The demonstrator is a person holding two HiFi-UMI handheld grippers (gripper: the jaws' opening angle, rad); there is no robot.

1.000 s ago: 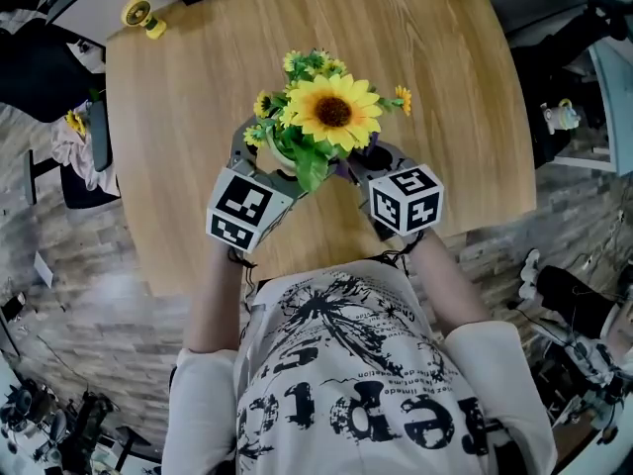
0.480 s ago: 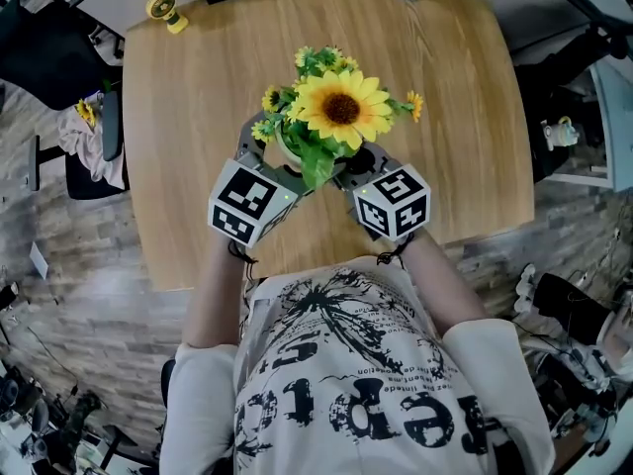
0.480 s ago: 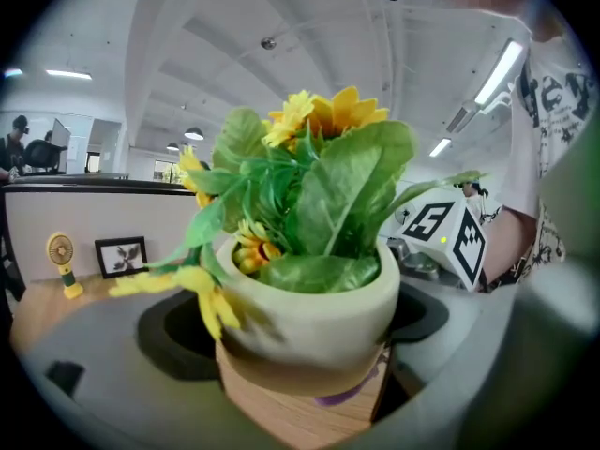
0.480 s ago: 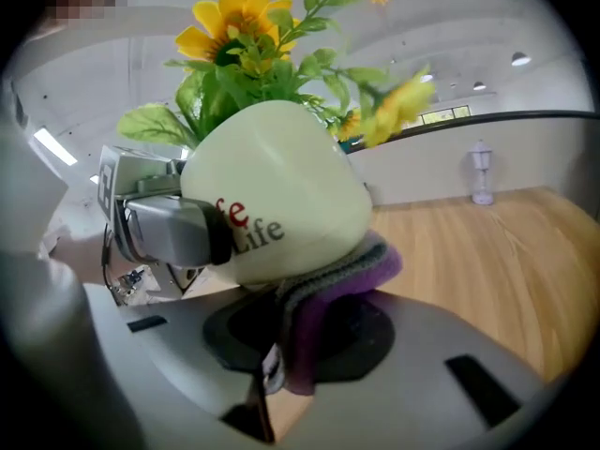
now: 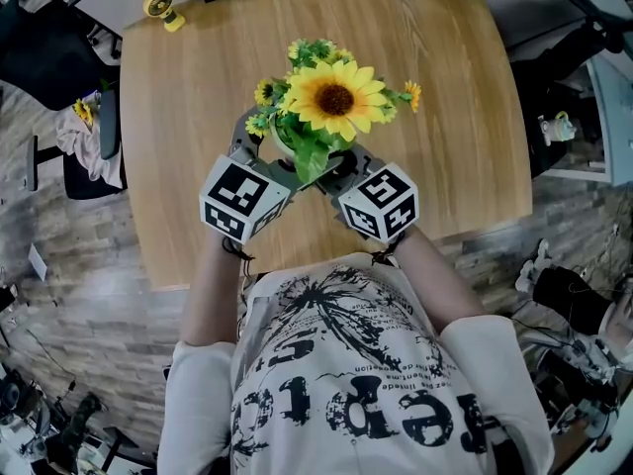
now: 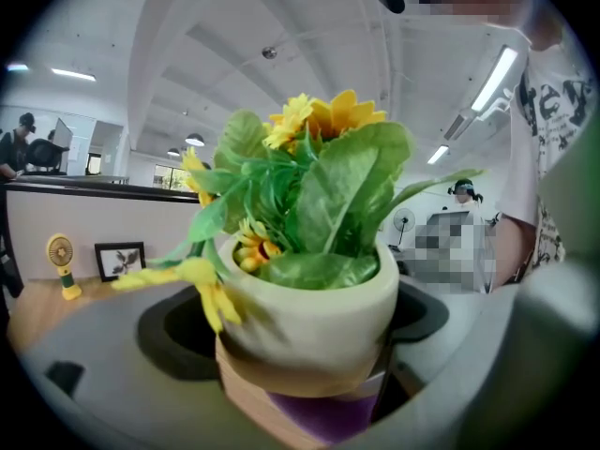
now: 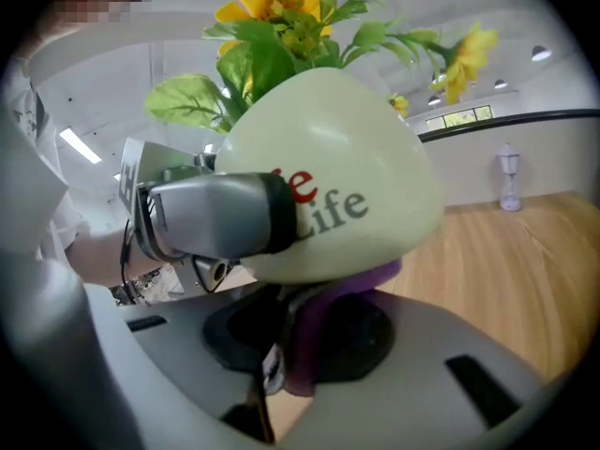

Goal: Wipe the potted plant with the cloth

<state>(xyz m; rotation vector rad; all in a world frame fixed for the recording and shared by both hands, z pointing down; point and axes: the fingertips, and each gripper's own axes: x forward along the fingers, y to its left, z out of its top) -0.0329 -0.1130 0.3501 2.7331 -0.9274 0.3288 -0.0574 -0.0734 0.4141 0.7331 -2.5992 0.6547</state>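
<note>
Head view: the potted plant (image 5: 331, 102) is held above the wooden surface (image 5: 178, 97), between the left gripper (image 5: 259, 156) and right gripper (image 5: 331, 171). Left gripper view shows wide jaws clasping the pot. Right gripper view shows what leaves hide from above: the purple cloth (image 7: 323, 331), pinched in nearly closed jaws against the pot's base. Wiping seems under way; next, rub along the underside.

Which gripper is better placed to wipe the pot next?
The right gripper: its jaws pinch the purple cloth just beneath the cream ceramic pot, which the left gripper is busy holding aloft.
</note>
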